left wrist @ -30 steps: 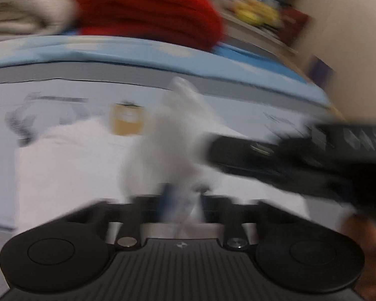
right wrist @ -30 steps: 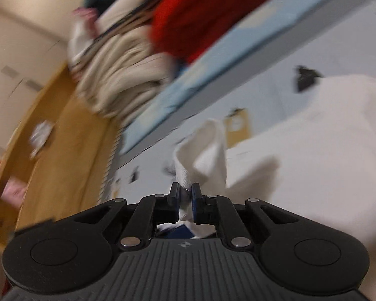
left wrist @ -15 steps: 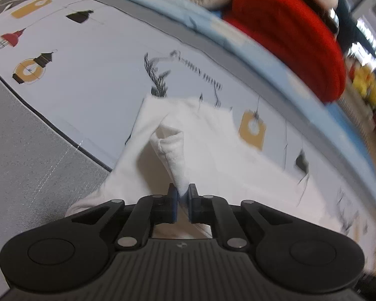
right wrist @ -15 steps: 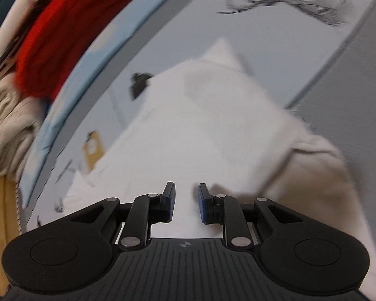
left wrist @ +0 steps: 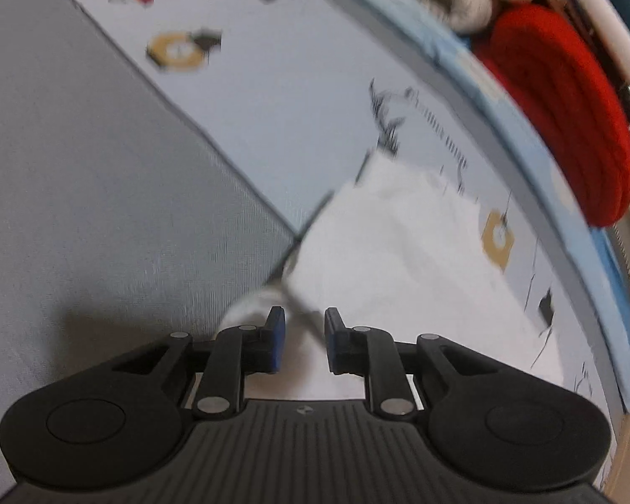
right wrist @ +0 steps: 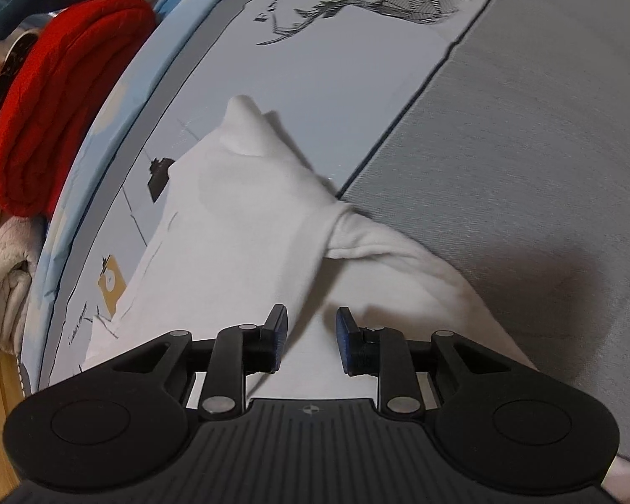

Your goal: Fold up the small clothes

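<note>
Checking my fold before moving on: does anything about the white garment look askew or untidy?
Yes. In the right wrist view, one corner of the white garment pokes up in a peak at its far end, and a rumpled flap bulges out on the grey side. Both tongs are open.

- The grey cloth surface (left wrist: pixel 105 193) beside the white garment (left wrist: pixel 399 252) lies bare, giving free passage on that side.
- A red folded textile (right wrist: pixel 63 101) and beige folded blankets (right wrist: pixel 0 269) line the far edge of the printed sheet (right wrist: pixel 336 67), blocking reach there.
</note>
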### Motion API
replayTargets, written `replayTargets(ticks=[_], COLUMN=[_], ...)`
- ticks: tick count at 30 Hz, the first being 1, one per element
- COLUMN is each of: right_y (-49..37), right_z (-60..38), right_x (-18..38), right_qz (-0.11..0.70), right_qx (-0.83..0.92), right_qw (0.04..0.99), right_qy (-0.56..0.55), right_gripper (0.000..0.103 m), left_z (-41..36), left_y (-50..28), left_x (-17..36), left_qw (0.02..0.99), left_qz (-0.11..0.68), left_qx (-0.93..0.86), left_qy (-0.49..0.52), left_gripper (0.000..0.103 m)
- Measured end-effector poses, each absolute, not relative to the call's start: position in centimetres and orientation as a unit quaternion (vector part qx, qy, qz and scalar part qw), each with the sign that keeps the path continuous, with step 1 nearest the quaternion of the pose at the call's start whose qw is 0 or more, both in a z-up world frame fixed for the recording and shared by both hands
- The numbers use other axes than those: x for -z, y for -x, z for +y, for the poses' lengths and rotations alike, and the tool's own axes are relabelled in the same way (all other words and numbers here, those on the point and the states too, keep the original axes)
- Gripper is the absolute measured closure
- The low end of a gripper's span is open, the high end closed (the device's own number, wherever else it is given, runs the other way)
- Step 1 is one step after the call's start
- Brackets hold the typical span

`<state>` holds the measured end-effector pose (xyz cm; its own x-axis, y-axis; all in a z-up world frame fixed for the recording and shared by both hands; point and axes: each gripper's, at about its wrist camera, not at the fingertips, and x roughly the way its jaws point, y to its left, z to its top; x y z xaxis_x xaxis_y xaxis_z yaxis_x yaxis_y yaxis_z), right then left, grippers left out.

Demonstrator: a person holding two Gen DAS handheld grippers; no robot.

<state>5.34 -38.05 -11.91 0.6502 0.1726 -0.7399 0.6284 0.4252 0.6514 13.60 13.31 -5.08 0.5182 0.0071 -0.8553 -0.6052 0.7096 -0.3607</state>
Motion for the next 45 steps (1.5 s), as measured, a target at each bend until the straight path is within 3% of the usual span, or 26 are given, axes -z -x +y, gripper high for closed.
replayTargets(ticks=[3,10,16,17,19,21,23,29,31,35,38,39,41,43,45], right_y=[-5.0,-6.0,-8.0,-8.3,-8.5,-8.5,-8.1,-6.1,-5.6,-4.7,-4.2,-4.1,-4.4,-5.6,-7.1], right_z=[-38.6,-40.4,-40.8,-40.8,-40.9,-40.9,-40.9,-41.2,-41.5,-41.8,-41.1,-40.7,-40.0,-39.4,-38.9], right_x=[11.8,12.0,12.7,13.0,13.4,13.4,12.8,11.8,12.6,13.5,11.8,10.9,9.5,8.8,8.9], right_qz=[0.379,0.364,0.381,0.386,0.393,0.390,0.381,0.336,0.336,0.362,0.345,0.334,0.314,0.307,0.321], right_qx=[0.147,0.151,0.142,0.143,0.150,0.153,0.157,0.190,0.218,0.254,0.262,0.257,0.233,0.186,0.146], right_qw=[0.752,0.748,0.738,0.734,0.726,0.720,0.719,0.720,0.708,0.687,0.721,0.740,0.776,0.806,0.818], right_qy=[-0.519,-0.534,-0.539,-0.540,-0.544,-0.552,-0.560,-0.577,-0.581,-0.576,-0.541,-0.524,-0.495,-0.470,-0.455], right_gripper=[0.077,0.077,0.077,0.079,0.093,0.099,0.102,0.102,0.102,0.097,0.097,0.097,0.094,0.076,0.072], left_z=[13.8,15.7,15.2,15.1,14.9,14.5,14.1,12.5,12.0,12.9,13.2,12.8,11.7,11.1,11.2], left_y=[-13.7,-16.5,-19.0,-19.4,-20.0,-20.5,-20.9,-19.9,-19.8,-19.8,-19.1,-19.0,-19.1,-19.3,-19.5], left_x=[4.0,4.7,5.9,6.2,6.6,7.0,6.9,2.9,2.7,4.8,3.9,3.3,2.8,3.5,4.6], left_qw=[0.826,0.819,0.824,0.823,0.821,0.822,0.833,0.895,0.898,0.862,0.865,0.873,0.884,0.881,0.866], left_qz=[0.428,0.432,0.449,0.453,0.461,0.469,0.469,0.378,0.380,0.440,0.423,0.414,0.408,0.421,0.445], left_qx=[-0.195,-0.200,-0.182,-0.180,-0.176,-0.170,-0.151,-0.107,-0.104,-0.153,-0.168,-0.162,-0.138,-0.129,-0.143], left_qy=[0.312,0.320,0.296,0.293,0.286,0.273,0.253,0.209,0.195,0.198,0.209,0.200,0.181,0.175,0.181], left_gripper=[0.067,0.067,0.060,0.060,0.060,0.063,0.102,0.103,0.103,0.100,0.097,0.093,0.073,0.069,0.069])
